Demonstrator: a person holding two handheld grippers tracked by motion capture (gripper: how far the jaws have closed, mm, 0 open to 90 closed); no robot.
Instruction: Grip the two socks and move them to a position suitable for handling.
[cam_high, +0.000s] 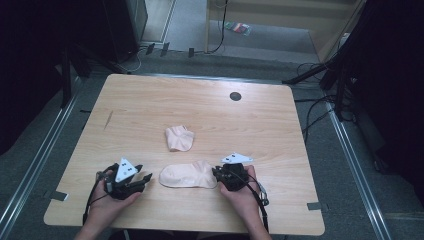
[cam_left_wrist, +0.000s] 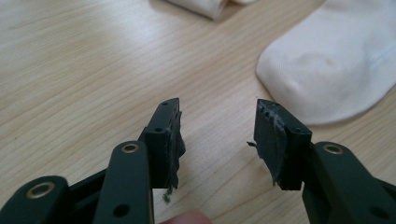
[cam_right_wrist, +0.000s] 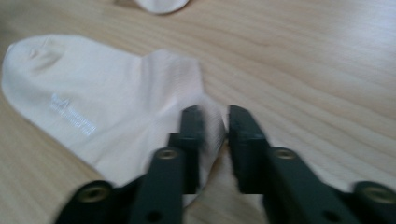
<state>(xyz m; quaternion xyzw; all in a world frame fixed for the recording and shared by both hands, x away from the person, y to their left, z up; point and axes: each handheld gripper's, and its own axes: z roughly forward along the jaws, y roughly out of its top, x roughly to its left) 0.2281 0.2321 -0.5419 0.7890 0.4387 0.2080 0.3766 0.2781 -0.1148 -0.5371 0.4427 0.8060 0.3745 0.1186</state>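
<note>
- Flat sock (cam_high: 187, 175): lies lower centre of the high view, on the wooden table (cam_high: 260, 120), stretched sideways between your two grippers. Pale, cream to pinkish.
- Your right gripper (cam_high: 218, 174): lower centre-right of the high view, tips at the sock's right end.
- In the right gripper view the sock (cam_right_wrist: 107, 109) spreads from upper left down to centre; its near edge sits at the jaws. The jaws stand a narrow gap apart, with a fold of the sock's edge in that gap. Frame is blurred there, so you cannot tell whether the pads are pressing the cloth.
- Your left gripper (cam_high: 145, 179): lower left of the high view, tips pointing right toward the sock's rounded left end, near it but with bare table between.
- In the left gripper view the jaws are clearly apart, with bare wood in the gap (cam_left_wrist: 217, 140). The sock's rounded end (cam_left_wrist: 327, 70) sits upper right of that frame, beyond and to the right of the right-hand jaw, not touching it.
- Second sock (cam_high: 179, 138): bunched up, centre of the high view, just above the flat one and apart from it. Neither gripper touches it.
- Your left hand (cam_high: 107, 207) and right hand (cam_high: 245, 197) come in from the bottom edge of the high view.
</note>
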